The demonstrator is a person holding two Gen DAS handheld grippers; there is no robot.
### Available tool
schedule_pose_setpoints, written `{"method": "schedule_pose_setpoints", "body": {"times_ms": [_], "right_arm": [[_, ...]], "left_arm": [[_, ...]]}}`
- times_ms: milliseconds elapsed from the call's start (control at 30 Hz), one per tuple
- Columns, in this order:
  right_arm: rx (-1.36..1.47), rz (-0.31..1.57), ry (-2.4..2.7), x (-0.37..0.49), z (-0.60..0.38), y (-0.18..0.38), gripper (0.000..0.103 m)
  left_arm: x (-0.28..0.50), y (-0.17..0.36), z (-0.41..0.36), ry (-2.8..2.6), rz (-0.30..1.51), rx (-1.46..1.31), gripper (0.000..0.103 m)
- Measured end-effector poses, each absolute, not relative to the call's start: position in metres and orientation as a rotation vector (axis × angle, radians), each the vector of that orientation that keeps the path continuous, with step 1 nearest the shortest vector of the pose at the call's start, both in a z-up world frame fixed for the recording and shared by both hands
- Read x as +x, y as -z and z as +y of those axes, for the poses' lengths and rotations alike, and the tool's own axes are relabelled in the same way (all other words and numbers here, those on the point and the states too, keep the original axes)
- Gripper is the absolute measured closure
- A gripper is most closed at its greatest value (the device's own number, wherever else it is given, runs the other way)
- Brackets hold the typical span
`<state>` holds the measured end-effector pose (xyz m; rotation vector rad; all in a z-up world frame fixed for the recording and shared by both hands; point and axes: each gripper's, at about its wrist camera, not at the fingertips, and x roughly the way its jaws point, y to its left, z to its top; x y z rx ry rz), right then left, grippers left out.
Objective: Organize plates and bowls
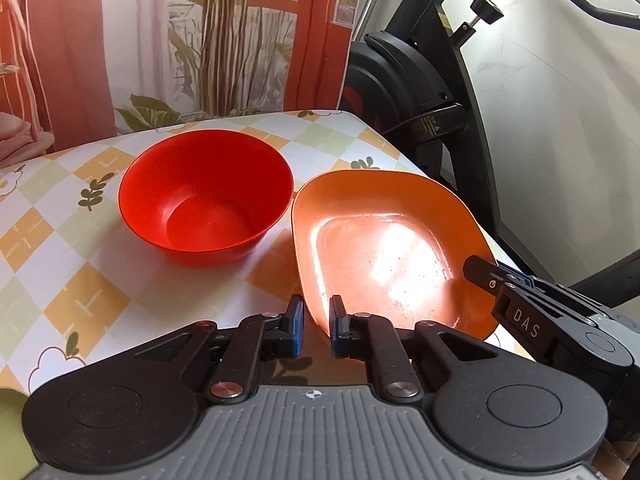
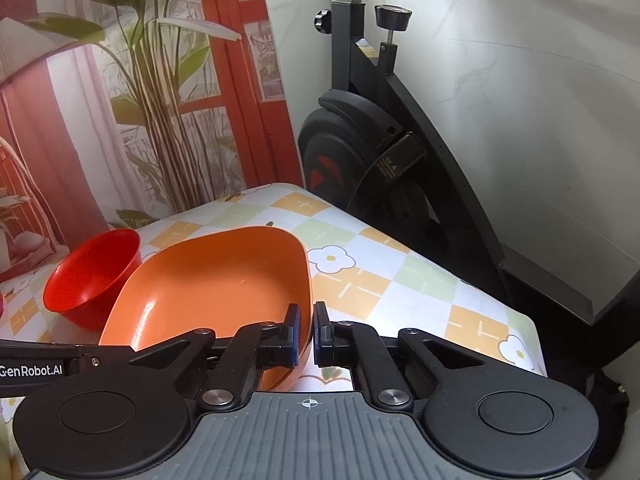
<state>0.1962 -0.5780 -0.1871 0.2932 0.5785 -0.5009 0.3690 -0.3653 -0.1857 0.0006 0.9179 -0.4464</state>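
Note:
An orange square plate (image 1: 384,248) lies on the checked tablecloth (image 1: 80,280), right of a red bowl (image 1: 206,196) that stands upright and empty. My left gripper (image 1: 317,320) is at the plate's near corner, its fingers a little apart, and the rim shows in the gap. In the right wrist view the same orange plate (image 2: 216,288) sits beside the red bowl (image 2: 92,276). My right gripper (image 2: 307,330) pinches the plate's right rim. One of its fingers (image 1: 480,274) lies over the plate's inside.
The table's right edge (image 2: 520,320) runs close to the plate. A black exercise bike (image 2: 380,152) stands just beyond that edge. A printed backdrop (image 1: 220,40) with red curtains and a plant hangs behind the table. Something pale green (image 1: 10,424) shows at the lower left.

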Motion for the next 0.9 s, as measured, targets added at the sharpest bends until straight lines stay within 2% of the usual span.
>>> {"method": "schedule_pose_setpoints", "body": {"times_ms": [367, 900], "right_arm": [[0.302, 0.513, 0.508, 0.16, -0.528, 0.139, 0.098], [0.235, 0.452, 0.371, 0.157, -0.4, 0.061, 0.098]], "left_arm": [[0.322, 0.145, -0.326, 0.466, 0.863, -0.004, 0.089], [0.268, 0.075, -0.213, 0.388, 0.765, -0.081, 0.088]]}}
